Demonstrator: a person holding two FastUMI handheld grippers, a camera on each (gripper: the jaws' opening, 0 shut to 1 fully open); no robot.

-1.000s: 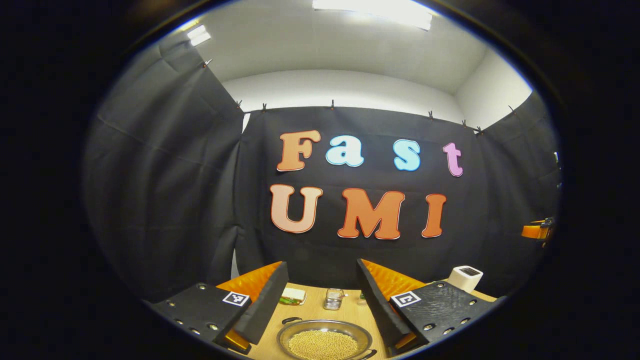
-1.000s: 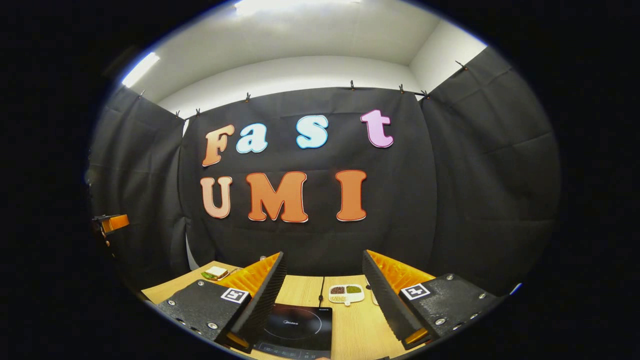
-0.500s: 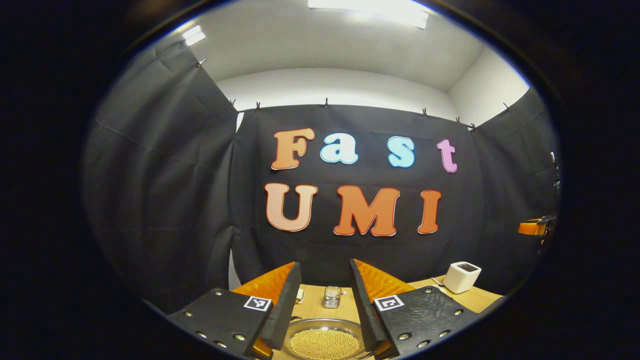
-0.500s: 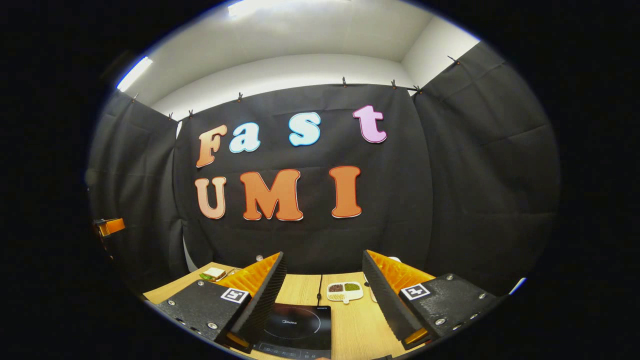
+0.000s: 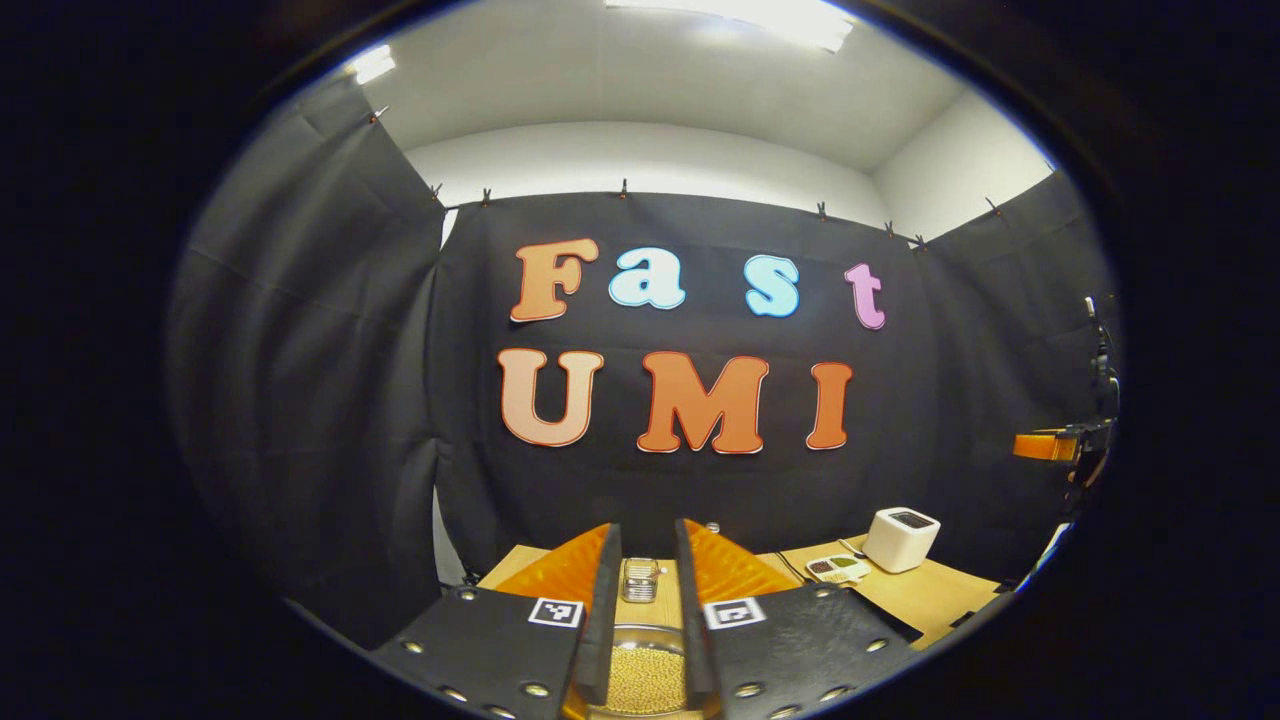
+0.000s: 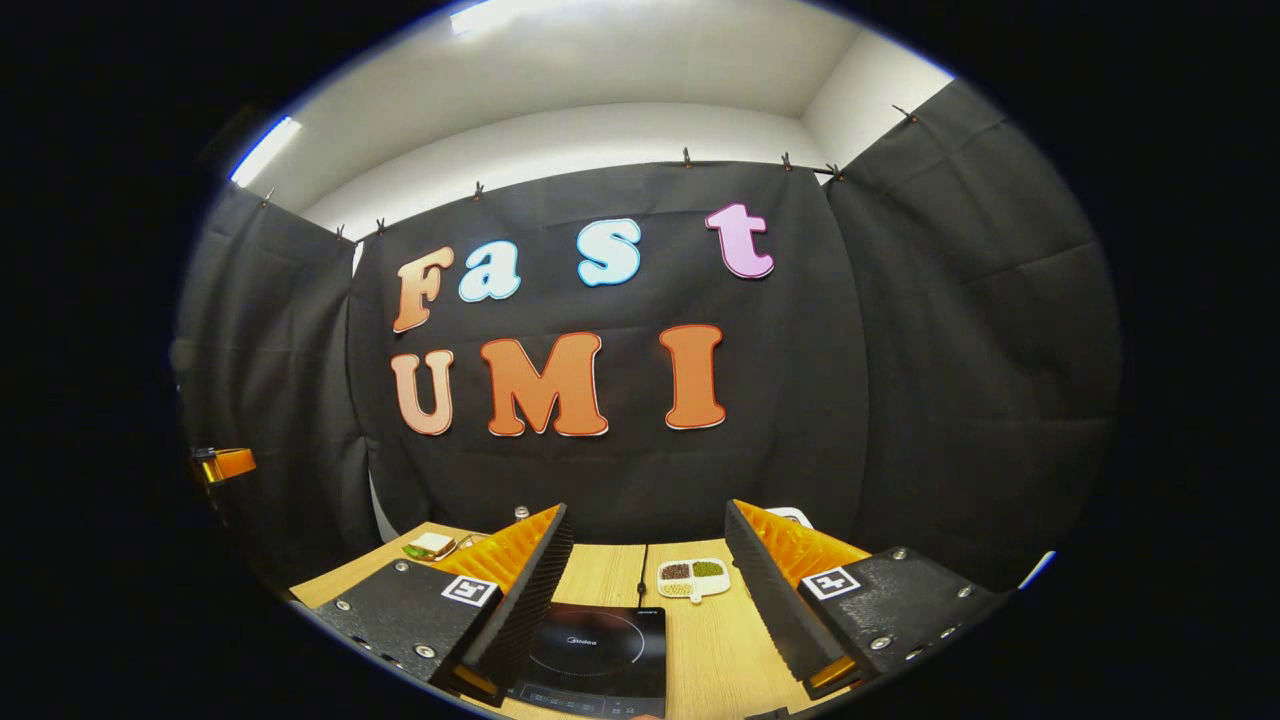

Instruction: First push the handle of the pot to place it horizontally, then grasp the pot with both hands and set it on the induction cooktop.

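Down between the left gripper (image 5: 646, 600) jaws, nearly closed on nothing, the pot (image 5: 646, 675) is sitting untouched on the worktop (image 5: 930, 595); right gripper (image 6: 648, 590), spread wide, is hovering over the bare induction cooktop (image 6: 600, 655), so everything's left.

From here I count one pot (image 5: 645, 675) of yellow grains, one small metal rack (image 5: 640, 580) behind it, one white box-like appliance (image 5: 900, 538) and one divided dish (image 5: 838, 567) with three pockets on the bench (image 5: 930, 595). Through the right gripper view I count one black induction cooktop (image 6: 595, 655), one sandwich (image 6: 431, 546), and that same one dish.
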